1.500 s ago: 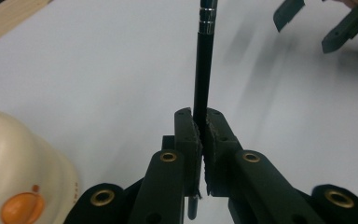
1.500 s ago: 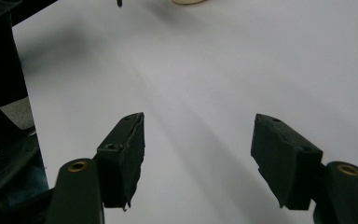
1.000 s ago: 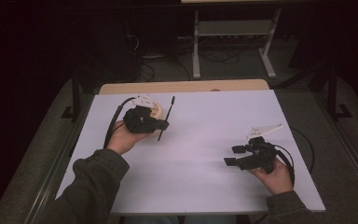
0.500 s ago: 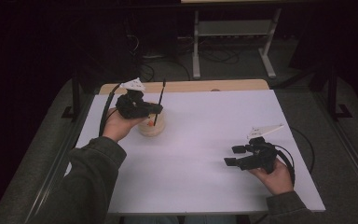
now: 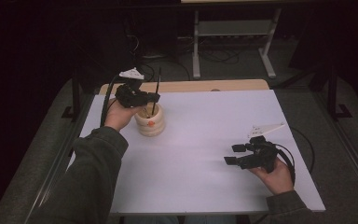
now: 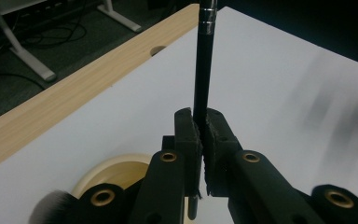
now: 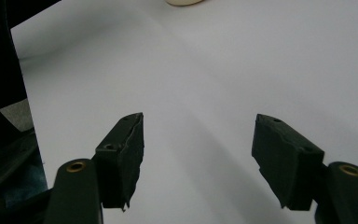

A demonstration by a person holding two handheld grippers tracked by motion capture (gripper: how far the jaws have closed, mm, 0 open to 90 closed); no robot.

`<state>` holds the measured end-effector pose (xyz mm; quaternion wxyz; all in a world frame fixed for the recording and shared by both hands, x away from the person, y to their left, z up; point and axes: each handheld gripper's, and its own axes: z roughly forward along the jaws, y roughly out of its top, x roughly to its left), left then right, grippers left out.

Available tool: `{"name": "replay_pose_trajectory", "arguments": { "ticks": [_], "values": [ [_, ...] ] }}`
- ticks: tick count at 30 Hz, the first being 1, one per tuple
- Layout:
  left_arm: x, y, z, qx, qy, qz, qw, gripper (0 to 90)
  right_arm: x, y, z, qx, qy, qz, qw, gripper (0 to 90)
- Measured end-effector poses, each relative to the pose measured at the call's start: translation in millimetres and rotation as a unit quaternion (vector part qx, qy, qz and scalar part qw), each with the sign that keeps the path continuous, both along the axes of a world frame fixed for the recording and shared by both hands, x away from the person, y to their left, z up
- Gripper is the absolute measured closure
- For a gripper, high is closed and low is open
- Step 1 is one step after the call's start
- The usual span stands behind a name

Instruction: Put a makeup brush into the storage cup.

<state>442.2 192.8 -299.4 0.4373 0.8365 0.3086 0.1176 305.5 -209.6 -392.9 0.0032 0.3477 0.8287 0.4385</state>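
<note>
Left hand-held gripper (image 5: 153, 97) clamped on thin black brush (image 5: 156, 91), upright over cream ribbed holder (image 5: 150, 123); right hand-held gripper (image 5: 233, 154) jaws apart, empty.

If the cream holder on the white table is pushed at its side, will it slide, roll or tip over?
The cream holder looks squat and wide-based, so it would probably slide rather than tip. It stands upright on a flat bottom, so rolling seems unlikely. The left claw holds the brush over it; a knock near the rim might rock it.
</note>
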Motion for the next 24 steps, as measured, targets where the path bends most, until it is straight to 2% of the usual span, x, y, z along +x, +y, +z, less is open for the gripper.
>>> {"name": "replay_pose_trajectory", "arguments": {
  "ticks": [6,12,13,14,15,20,24],
  "values": [
    [10.3,0.8,-6.3,0.002,0.0,0.019,0.9998,85.5,1.1,-1.3,0.7,0.002,-0.004,0.002,1.0,33.1],
    [18.0,3.1,-11.3,-0.008,-0.006,0.038,0.9992,85.5,0.4,-1.5,2.8,0.006,-0.008,0.002,1.0,32.9],
    [18.8,2.5,-12.3,-0.015,-0.005,0.044,0.9989,85.5,0.3,-1.2,3.1,0.007,-0.007,0.003,0.9999,32.9],
    [20.1,3.7,-12.6,-0.007,-0.005,0.042,0.9991,85.4,0.2,-0.9,3.4,0.006,-0.008,0.003,0.9999,32.9],
    [21.0,3.0,-14.1,-0.014,-0.005,0.047,0.9988,85.5,0.0,-0.6,3.6,0.006,-0.009,0.003,0.9999,32.9],
    [25.3,4.9,-18.7,-0.016,-0.001,0.056,0.9983,85.5,0.0,-1.0,3.8,0.009,-0.007,0.002,0.9999,32.9],
    [29.0,7.3,-20.9,-0.012,-0.001,0.061,0.9981,85.4,0.2,-1.3,4.0,0.008,-0.007,0.003,0.9999,32.9]
  ]
}}
